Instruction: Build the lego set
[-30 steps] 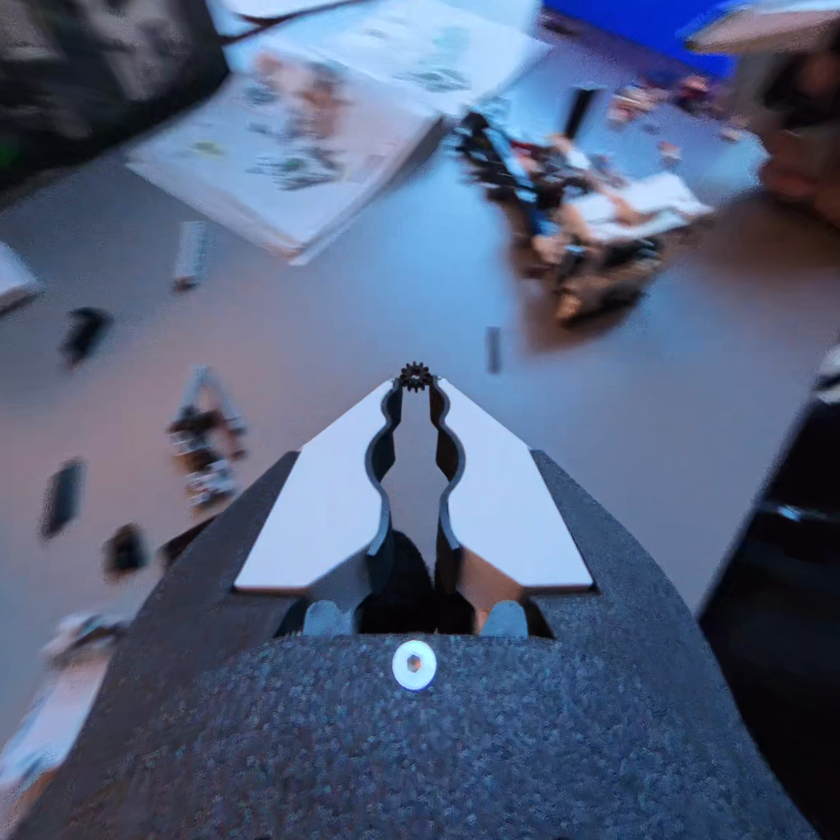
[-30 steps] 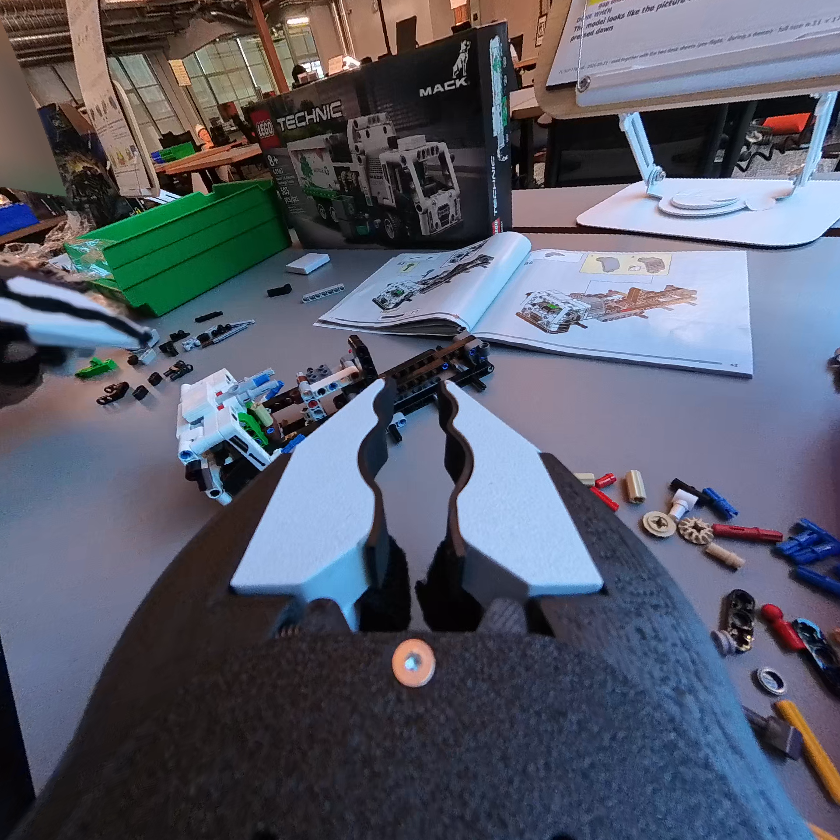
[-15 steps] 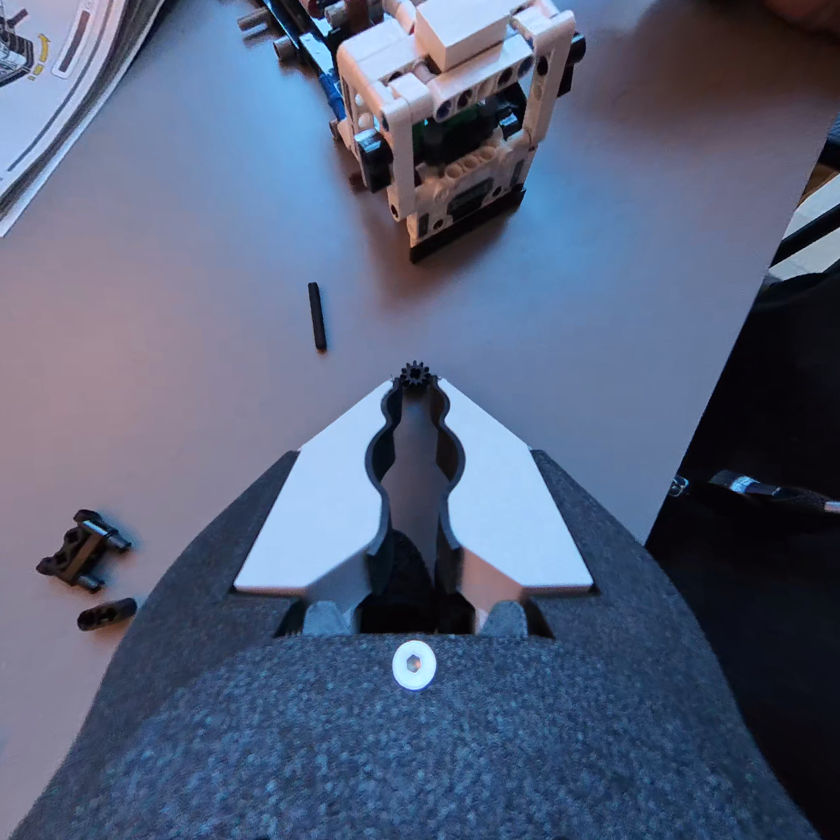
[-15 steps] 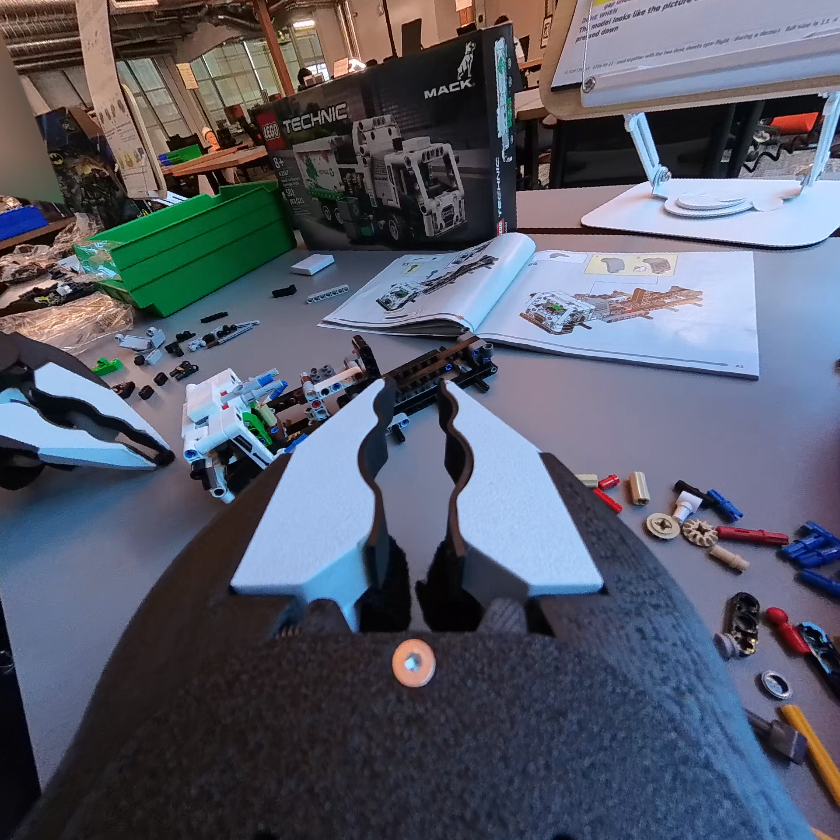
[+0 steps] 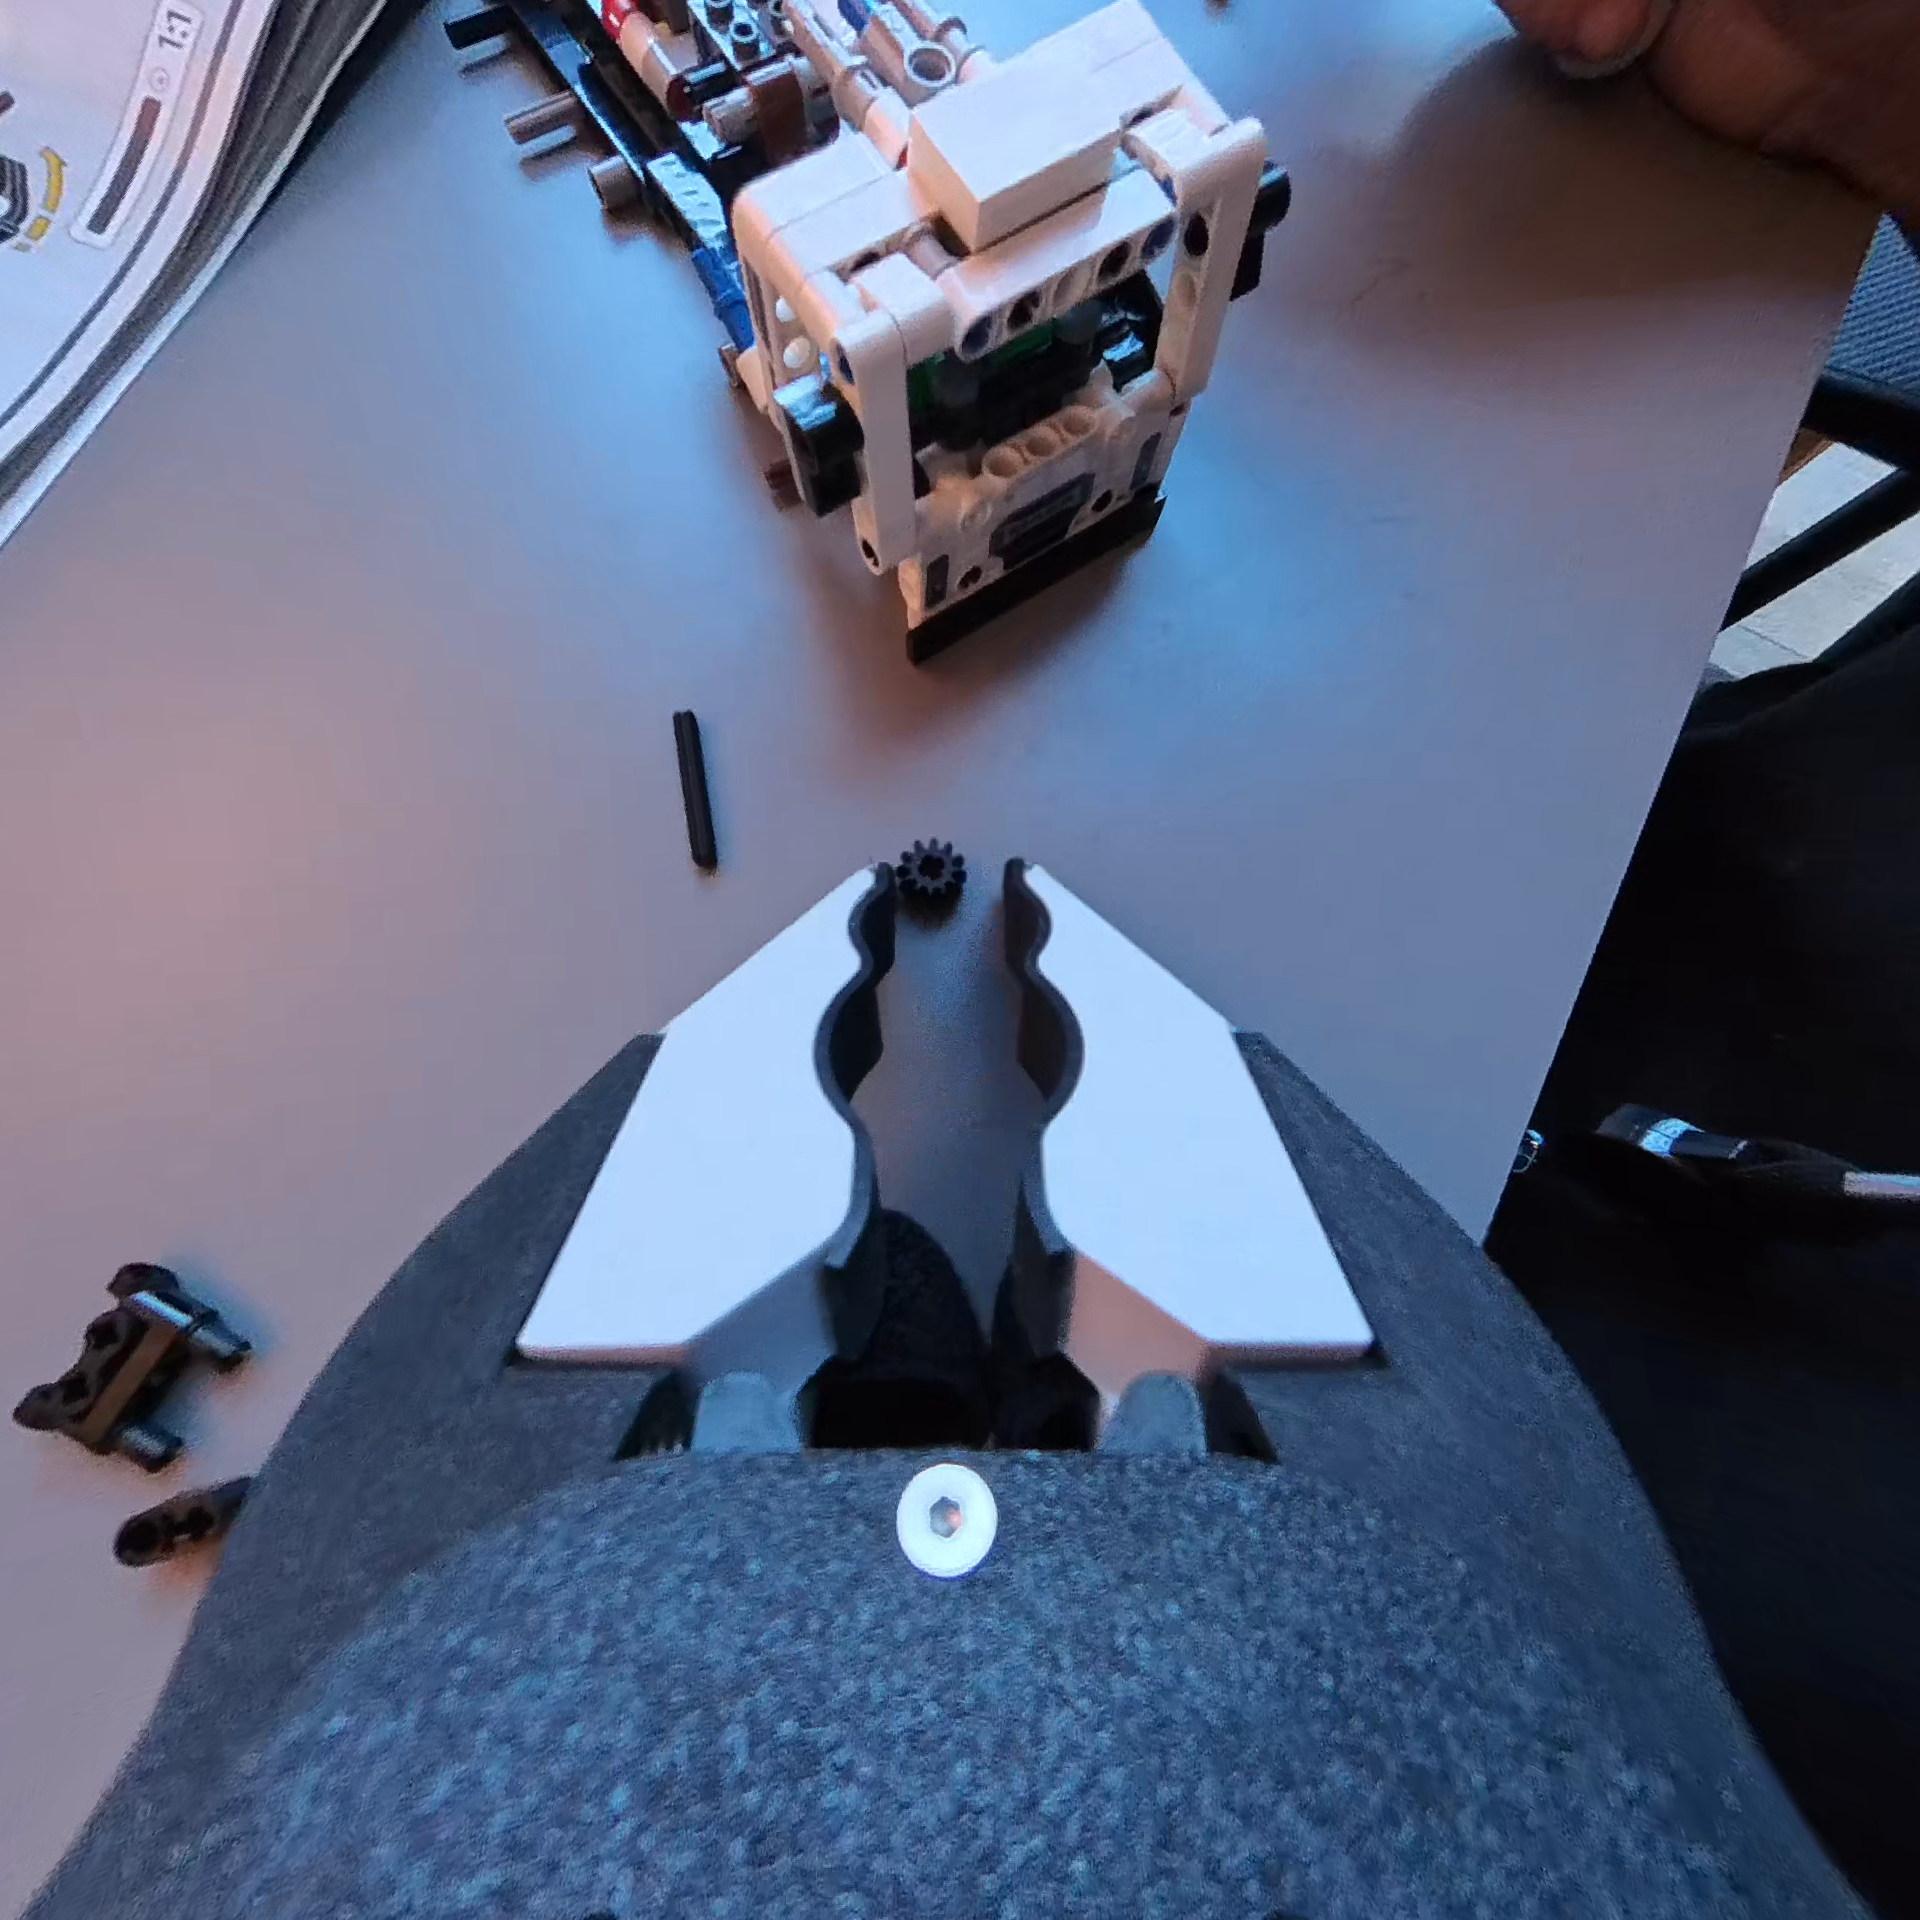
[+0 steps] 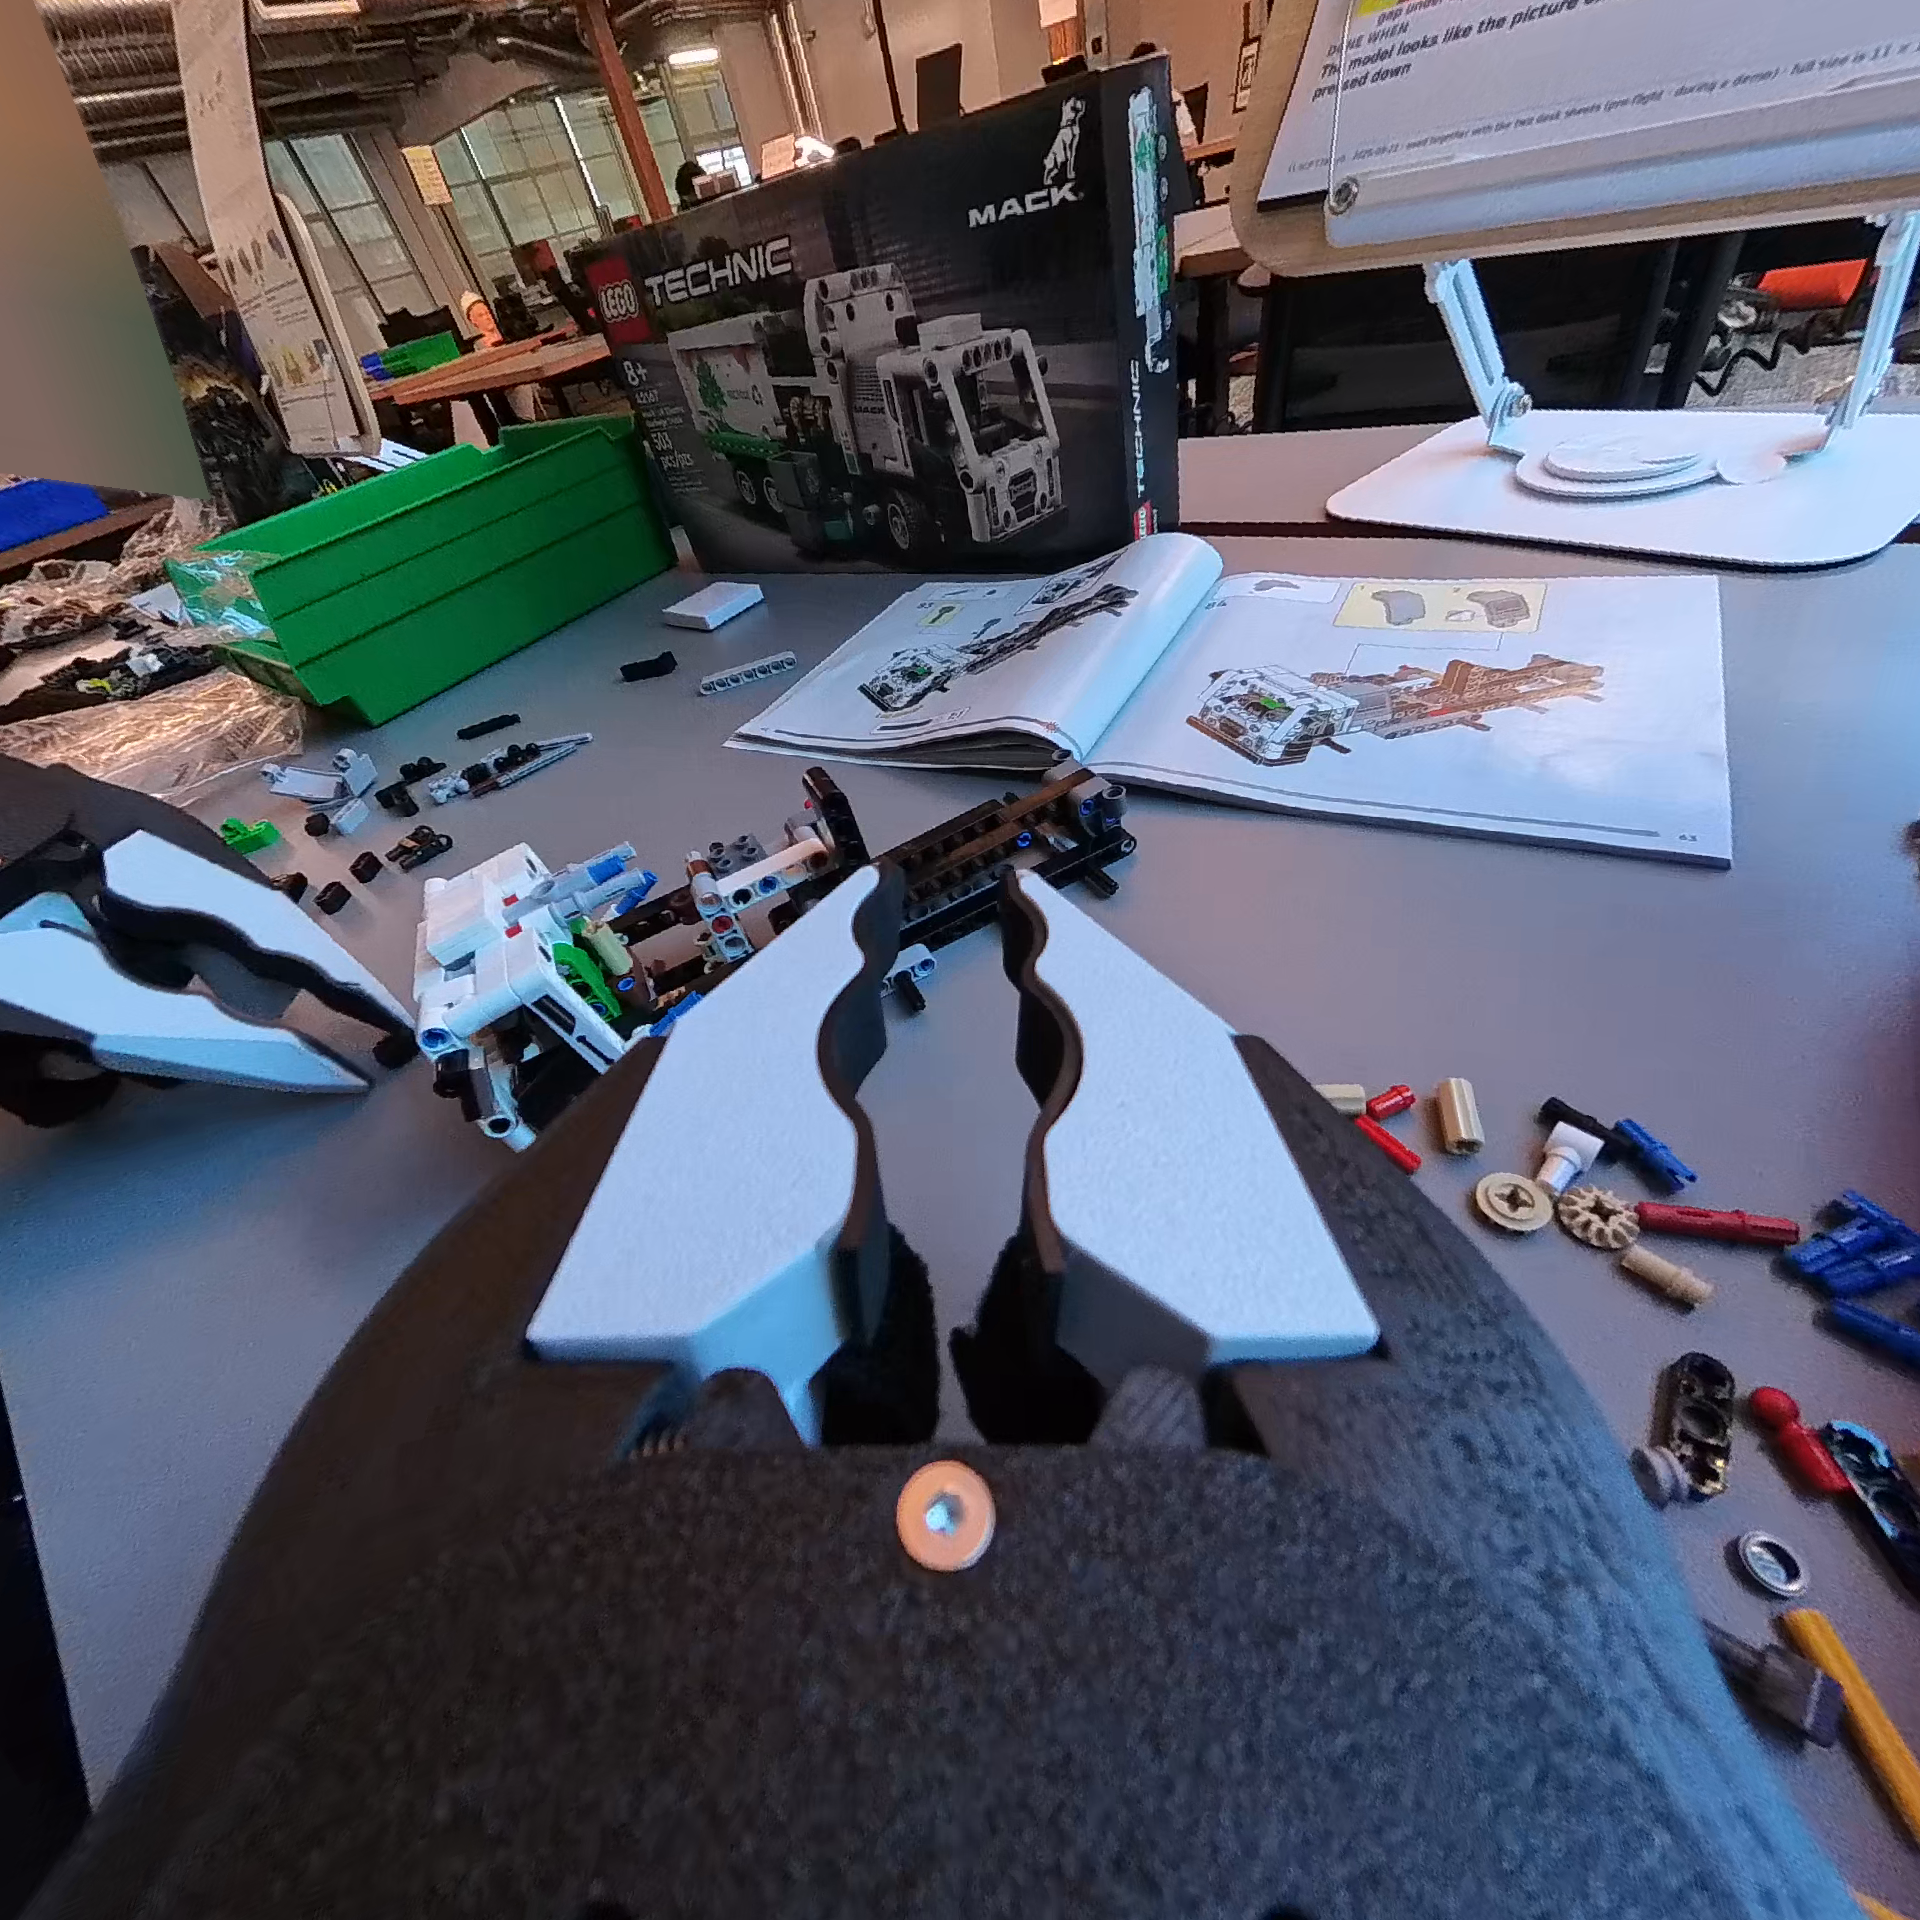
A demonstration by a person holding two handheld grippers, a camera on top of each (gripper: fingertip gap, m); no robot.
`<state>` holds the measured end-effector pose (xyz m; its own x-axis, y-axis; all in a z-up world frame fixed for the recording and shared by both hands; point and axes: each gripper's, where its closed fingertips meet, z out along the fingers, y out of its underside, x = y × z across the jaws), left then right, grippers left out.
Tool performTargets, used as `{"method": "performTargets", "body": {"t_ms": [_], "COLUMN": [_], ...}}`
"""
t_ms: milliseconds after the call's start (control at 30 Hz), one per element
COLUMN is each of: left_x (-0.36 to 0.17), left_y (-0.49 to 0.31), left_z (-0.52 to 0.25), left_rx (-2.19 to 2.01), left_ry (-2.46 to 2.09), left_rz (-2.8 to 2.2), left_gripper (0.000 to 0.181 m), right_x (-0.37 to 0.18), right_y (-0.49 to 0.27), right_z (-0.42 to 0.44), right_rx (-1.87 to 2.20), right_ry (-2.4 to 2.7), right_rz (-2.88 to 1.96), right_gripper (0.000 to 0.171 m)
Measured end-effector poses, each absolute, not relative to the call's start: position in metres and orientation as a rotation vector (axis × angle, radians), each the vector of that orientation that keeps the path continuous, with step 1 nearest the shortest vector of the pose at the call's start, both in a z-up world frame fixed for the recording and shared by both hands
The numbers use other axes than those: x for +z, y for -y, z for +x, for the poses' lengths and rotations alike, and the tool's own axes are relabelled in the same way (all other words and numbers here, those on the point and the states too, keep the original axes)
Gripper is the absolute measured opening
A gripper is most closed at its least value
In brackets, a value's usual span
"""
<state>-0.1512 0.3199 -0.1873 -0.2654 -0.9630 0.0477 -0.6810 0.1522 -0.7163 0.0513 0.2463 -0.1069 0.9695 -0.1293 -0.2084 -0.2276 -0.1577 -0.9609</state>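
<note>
My left gripper (image 5: 948, 873) is open just above the grey table. A small black gear (image 5: 932, 878) sits between its tips, against the left one. A black axle (image 5: 694, 787) lies just left of it. The partly built white and black truck model (image 5: 997, 312) stands beyond. My right gripper (image 6: 951, 883) is open and empty, low over the table behind the model (image 6: 520, 956). In the right wrist view the left gripper (image 6: 374, 1049) is at the left, close to the model's cab.
An open instruction booklet (image 6: 1403, 707), the set's box (image 6: 894, 343) and a green bin (image 6: 436, 582) lie at the back. Loose coloured pins and gears (image 6: 1600, 1216) lie at the right. Black connectors (image 5: 120, 1361) lie at the left. The table edge (image 5: 1662, 831) runs close on the right. My hands' fingertips stand some 25 cm from each other.
The left gripper swung down toward the table near the model, then opened its fingers and let go of the black gear. The right gripper stayed still.
</note>
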Motion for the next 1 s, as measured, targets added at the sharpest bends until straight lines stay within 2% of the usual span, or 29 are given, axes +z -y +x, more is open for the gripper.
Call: {"method": "performTargets", "body": {"t_ms": [300,467,667,1000], "left_x": [-0.164,-0.173,-0.179,-0.189], "left_y": [-0.335,-0.367,-0.362,-0.365], "left_z": [-0.137,-0.127,-0.117,-0.118], "left_rx": [-1.035,-0.853,-0.848,-0.798], "left_ry": [-1.896,-1.890,-2.045,-2.026], "left_rz": [-1.619,-1.709,-1.750,-1.752], "left_gripper": [0.023,0.013,0.016,0.011], "right_x": [-0.106,-0.106,-0.105,-0.105], "right_y": [-0.246,-0.246,-0.245,-0.245], "right_z": [0.052,0.053,0.054,0.055], "right_rx": [0.105,0.127,0.146,0.177], "right_ry": [-0.276,-0.285,-0.293,-0.307], "right_rz": [-1.726,-1.719,-1.706,-1.698], "right_gripper": [0.018,0.018,0.018,0.018]}}
